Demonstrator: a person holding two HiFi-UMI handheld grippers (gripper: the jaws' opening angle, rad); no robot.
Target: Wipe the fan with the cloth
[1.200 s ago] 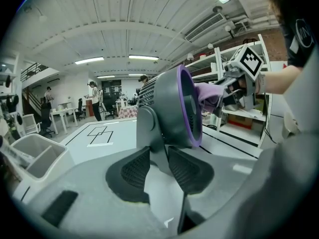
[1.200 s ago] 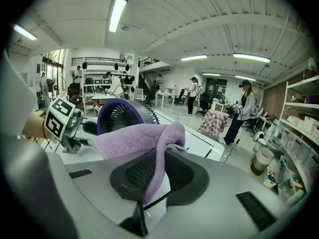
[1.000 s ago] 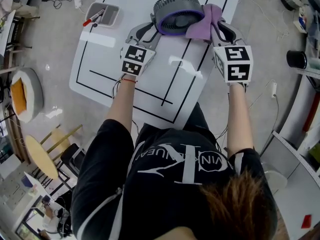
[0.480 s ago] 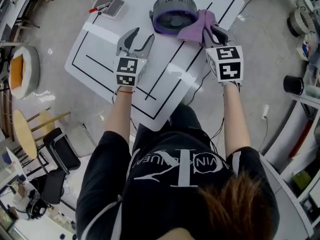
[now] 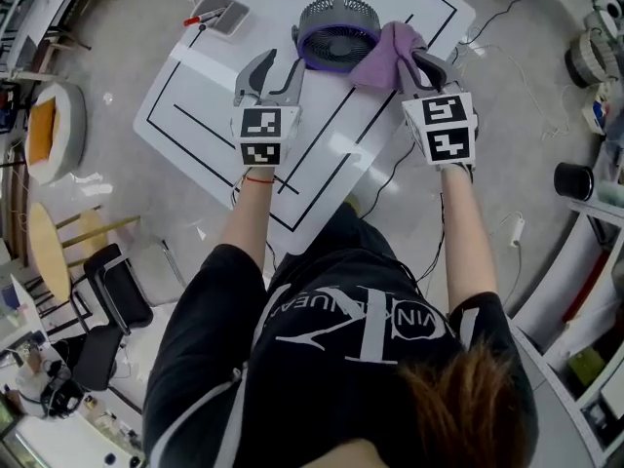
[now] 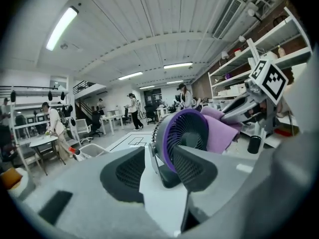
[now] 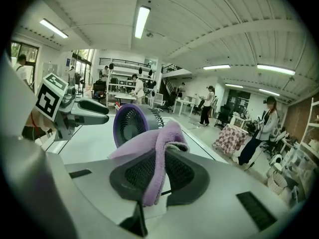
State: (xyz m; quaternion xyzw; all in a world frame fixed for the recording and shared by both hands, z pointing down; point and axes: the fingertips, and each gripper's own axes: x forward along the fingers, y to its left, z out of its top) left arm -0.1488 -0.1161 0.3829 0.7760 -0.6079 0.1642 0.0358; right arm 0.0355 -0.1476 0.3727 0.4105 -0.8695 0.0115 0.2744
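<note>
Grey-and-purple round fan [image 5: 336,29] stands near the white worktop's [image 5: 195,115] far edge, now unbraced: left gripper [image 5: 280,66] has come off it, empty, jaws apart but just narrowing. Right gripper [image 5: 421,69] clamps the purple cloth [image 5: 385,58] at its right rim.

My head camera looks steeply down onto the counter [image 5: 195,115] from above. The cameras on my left gripper [image 5: 278,63] and right gripper [image 5: 414,64] sit close behind the jaws, facing almost level toward the fan [image 5: 336,29], which all three views share.
</note>
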